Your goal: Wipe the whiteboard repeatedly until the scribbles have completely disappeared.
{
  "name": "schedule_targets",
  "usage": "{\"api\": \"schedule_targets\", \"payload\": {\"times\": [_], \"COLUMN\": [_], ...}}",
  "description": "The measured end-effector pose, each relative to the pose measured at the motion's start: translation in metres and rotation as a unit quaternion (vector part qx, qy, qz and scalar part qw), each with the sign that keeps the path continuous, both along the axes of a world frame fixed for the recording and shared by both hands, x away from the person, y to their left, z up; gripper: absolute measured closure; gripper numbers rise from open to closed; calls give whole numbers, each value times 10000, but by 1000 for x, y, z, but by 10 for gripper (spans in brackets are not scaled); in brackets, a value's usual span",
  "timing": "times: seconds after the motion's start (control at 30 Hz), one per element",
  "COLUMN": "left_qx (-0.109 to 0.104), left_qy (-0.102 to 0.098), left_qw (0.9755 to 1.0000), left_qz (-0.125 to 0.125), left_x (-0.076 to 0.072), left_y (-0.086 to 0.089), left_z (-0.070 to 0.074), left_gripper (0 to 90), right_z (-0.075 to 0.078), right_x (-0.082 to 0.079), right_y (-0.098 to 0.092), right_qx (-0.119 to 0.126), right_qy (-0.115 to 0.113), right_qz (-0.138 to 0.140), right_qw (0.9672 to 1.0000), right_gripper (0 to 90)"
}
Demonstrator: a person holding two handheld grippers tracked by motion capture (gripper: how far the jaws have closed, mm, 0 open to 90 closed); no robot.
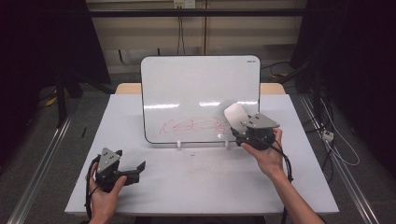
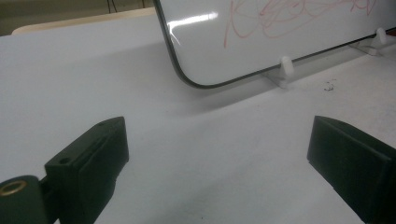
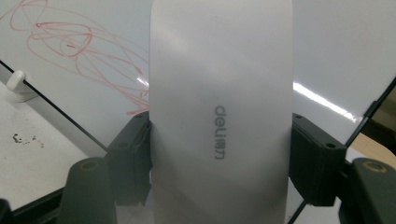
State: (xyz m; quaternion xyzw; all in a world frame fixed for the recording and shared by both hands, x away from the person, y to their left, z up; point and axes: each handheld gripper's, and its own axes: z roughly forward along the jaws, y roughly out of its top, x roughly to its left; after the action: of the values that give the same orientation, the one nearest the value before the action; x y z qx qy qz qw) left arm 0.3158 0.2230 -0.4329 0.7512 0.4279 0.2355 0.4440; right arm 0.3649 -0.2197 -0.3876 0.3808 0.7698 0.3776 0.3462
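A whiteboard (image 1: 196,88) stands upright on small white feet at the middle of the white table (image 1: 196,182). Red scribbles (image 1: 191,125) run along its lower part, seen too in the left gripper view (image 2: 299,16) and the right gripper view (image 3: 79,51). My right gripper (image 1: 243,128) is shut on a white eraser (image 1: 235,116) marked "deli" (image 3: 222,112), held against the board's lower right beside the scribbles. My left gripper (image 1: 140,169) rests low on the table at the front left, jaws open and wide apart (image 2: 219,154) with nothing between them.
Small dark specks (image 2: 329,86) lie on the table in front of the board's white feet (image 2: 286,66). A wooden surface (image 1: 128,87) edges the table behind the board. Cables (image 1: 334,135) hang off the right side. Dark curtains flank the room.
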Motion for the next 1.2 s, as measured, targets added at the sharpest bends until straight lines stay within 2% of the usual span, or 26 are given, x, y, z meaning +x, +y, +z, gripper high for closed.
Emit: {"api": "schedule_targets", "payload": {"times": [0.23,0.33,0.53,0.67,0.83,1.07,1.2], "left_qx": [11,1,-8,-4,2,15,1], "left_qy": [-3,-8,3,15,-12,-11,-38], "left_qw": [10000,10000,10000,10000,10000,10000,10000], "left_qz": [-42,-50,-25,-62,-74,-94,-74], "left_x": [-1,-1,2,2,1,1,0], "left_y": [-1,-1,0,-1,-2,-3,-2], "left_z": [1,1,0,0,1,1,2], "left_gripper": [53,53,53,53,53,53,53], "right_z": [-2,-3,-5,-5,-6,-8,-11], "right_x": [5,7,12,17,20,29,34], "right_y": [15,30,44,50,57,59,63], "right_qx": [-47,-179,-422,-455,-631,-729,-915], "right_qy": [7,-49,-150,-187,-246,-249,-266], "right_qz": [98,219,305,255,187,87,17], "right_qw": [9999,9996,9985,9985,9975,9970,9955], "right_gripper": [315,316,316,316,316,316,316]}}
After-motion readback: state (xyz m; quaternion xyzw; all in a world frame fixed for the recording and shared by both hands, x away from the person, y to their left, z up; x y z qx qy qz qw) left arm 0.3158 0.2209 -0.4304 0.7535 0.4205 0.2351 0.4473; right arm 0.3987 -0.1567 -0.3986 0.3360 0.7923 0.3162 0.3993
